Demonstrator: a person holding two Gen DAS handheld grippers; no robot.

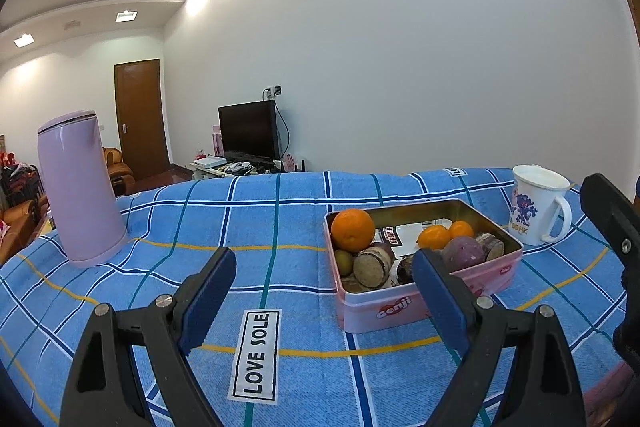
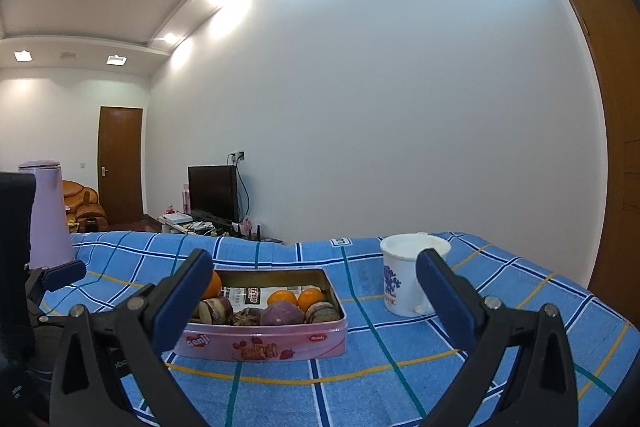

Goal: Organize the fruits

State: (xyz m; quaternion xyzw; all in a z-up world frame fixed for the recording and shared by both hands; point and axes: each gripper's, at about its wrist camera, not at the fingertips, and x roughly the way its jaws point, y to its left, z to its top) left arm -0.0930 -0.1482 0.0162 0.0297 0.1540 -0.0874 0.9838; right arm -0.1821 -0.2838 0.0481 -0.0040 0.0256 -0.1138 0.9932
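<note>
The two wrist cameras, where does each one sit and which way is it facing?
Left wrist: sits on the left gripper, looking forward and slightly down across the blue checked cloth; pink tin ahead to the right, purple kettle on the left. Its own open fingers show, plus part of the right gripper at the right edge.
Right wrist: sits on the right gripper, looking level at the tin and white mug; its open fingers frame them.
Shared: tin, mug, kettle, cloth, television, door.
</note>
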